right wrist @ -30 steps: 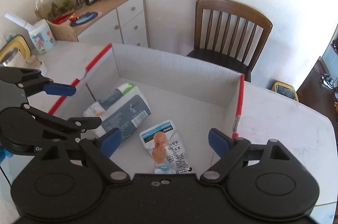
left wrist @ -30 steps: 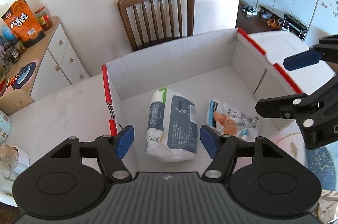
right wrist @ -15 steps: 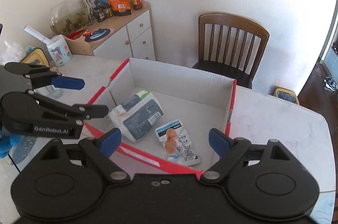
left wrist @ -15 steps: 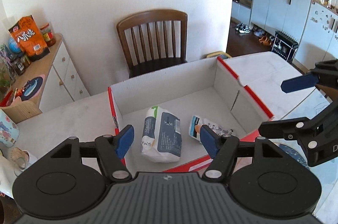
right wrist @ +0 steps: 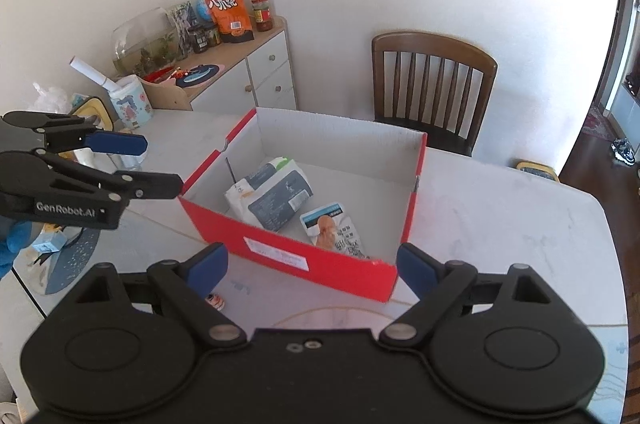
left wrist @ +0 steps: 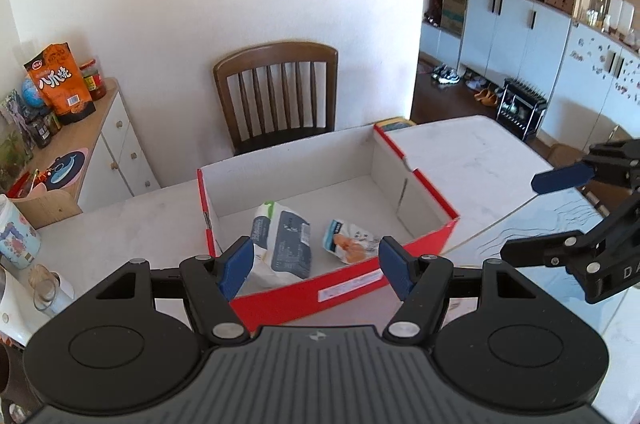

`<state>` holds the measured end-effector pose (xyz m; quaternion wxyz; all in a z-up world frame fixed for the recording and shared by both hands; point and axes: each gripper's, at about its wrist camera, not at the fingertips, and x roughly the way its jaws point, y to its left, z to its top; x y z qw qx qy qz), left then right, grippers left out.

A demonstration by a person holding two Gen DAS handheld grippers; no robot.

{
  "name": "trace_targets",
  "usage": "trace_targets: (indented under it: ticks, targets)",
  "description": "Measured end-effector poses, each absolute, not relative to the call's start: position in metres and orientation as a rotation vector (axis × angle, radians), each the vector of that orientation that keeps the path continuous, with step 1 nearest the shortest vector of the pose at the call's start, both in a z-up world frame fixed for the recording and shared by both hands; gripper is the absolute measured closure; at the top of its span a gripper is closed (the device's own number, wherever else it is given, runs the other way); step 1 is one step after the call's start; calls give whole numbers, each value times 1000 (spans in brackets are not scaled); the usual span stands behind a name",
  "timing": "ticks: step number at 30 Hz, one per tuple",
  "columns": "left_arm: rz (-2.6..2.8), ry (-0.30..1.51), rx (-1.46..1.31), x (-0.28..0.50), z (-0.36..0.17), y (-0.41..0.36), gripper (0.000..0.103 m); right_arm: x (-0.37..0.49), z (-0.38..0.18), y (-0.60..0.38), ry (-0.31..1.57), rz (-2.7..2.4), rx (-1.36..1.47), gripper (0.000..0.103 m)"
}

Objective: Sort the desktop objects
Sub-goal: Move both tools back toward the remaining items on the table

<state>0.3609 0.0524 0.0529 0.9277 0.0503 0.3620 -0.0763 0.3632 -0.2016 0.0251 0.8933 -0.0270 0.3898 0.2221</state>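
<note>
A red box with a white inside [left wrist: 352,284] [right wrist: 280,252] stands on the white table. In it lie a white-and-grey soft pack [left wrist: 282,248] [right wrist: 272,197] and, to its right, a small snack packet with an orange picture [left wrist: 348,244] [right wrist: 334,230]. My left gripper [left wrist: 316,264] [right wrist: 156,163] hangs open, above and in front of the box's near wall, nothing between its blue pads. My right gripper [right wrist: 312,264] [left wrist: 520,216] is also open and empty, above the table in front of the box's right part.
A wooden chair [left wrist: 276,91] stands behind the table. A sideboard [right wrist: 240,71] at the left carries an orange snack bag [right wrist: 226,9] and jars. On the table are a floral cup [right wrist: 130,101], a blue mat [right wrist: 70,256] and a small orange-striped thing [right wrist: 216,300].
Both grippers have drawn back and risen away from the box, so its red front wall has come into view. The two packs inside have not moved.
</note>
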Motion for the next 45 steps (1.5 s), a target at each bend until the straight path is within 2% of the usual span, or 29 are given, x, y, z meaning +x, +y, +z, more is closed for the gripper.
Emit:
trace_targets:
  ticks: [14,24,32,45]
  targets:
    - [-165,715,119,302,67,44,34,307,26,-230,801,479,-53,12]
    - [-93,691,107,255,44,40,34,267,8,-248,796,433,-64,12]
    - [-69,689,114,216,13,36,34,240,-27,-250,824,388,-86,12]
    - [-72,765,104,186,-49,40,14,220,-89,-245,917,224,-36,12]
